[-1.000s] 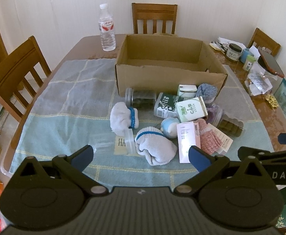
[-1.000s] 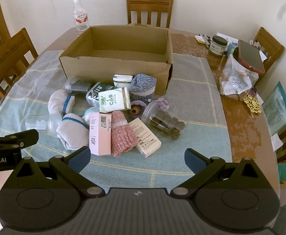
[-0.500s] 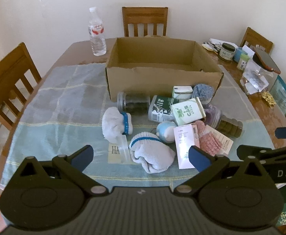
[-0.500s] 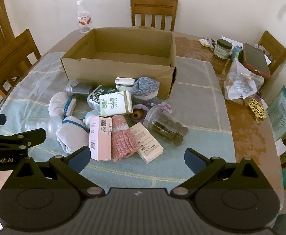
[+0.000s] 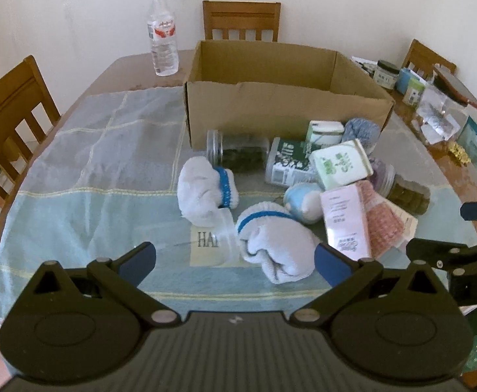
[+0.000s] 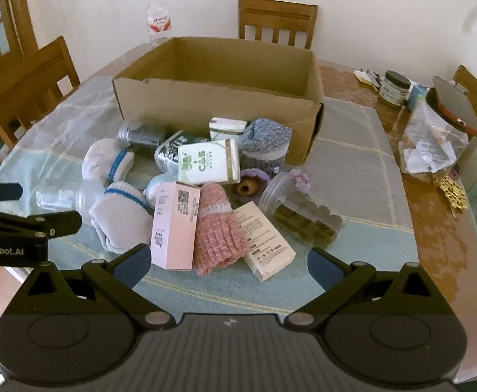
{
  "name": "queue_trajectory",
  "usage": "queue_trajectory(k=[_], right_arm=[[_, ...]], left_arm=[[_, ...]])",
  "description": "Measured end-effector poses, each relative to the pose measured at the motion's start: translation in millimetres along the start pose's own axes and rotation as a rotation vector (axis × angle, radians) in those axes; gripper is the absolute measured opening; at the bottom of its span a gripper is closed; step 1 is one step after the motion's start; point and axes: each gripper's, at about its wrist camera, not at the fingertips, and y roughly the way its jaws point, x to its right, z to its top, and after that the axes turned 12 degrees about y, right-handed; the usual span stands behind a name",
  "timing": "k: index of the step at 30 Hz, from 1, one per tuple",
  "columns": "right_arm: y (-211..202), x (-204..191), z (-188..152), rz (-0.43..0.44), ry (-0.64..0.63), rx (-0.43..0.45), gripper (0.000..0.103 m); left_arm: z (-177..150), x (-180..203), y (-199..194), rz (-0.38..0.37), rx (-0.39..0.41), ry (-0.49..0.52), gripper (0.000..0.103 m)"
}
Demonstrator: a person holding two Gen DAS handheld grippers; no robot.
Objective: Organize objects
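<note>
An open empty cardboard box [image 5: 284, 111] [image 6: 212, 98] stands on the table. In front of it lies a pile: two white socks with blue bands [image 5: 205, 189] [image 5: 274, 245], a pink carton [image 5: 346, 222] [image 6: 174, 228], a pink knitted piece [image 6: 217, 228], a white box [image 6: 264, 241], a green-and-white carton [image 6: 209, 161], clear jars [image 6: 303, 212] [image 5: 238, 150] and a blue-grey sock roll [image 6: 266, 140]. My left gripper [image 5: 235, 259] is open and empty, low over the near sock. My right gripper [image 6: 227, 263] is open and empty before the pink items.
A water bottle [image 5: 163, 45] stands at the back left. Jars, a plastic bag [image 6: 431, 143] and a phone [image 6: 453, 104] crowd the table's right side. Wooden chairs [image 5: 9, 107] ring the table. A pale cloth [image 5: 91, 170] covers the table.
Both grippers have moved forward and lower toward the pile, which now looks larger. Both stay open. Nothing on the table has moved.
</note>
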Motion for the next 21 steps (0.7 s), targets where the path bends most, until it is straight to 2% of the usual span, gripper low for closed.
queue_trajectory(k=[21], right_arm=[[32.8, -5.2, -12.2, -0.023, 0.071, -0.086, 0.103]], left_arm=[[-1.4, -48.2, 59.8, 0.003, -0.069, -0.103, 0.103]])
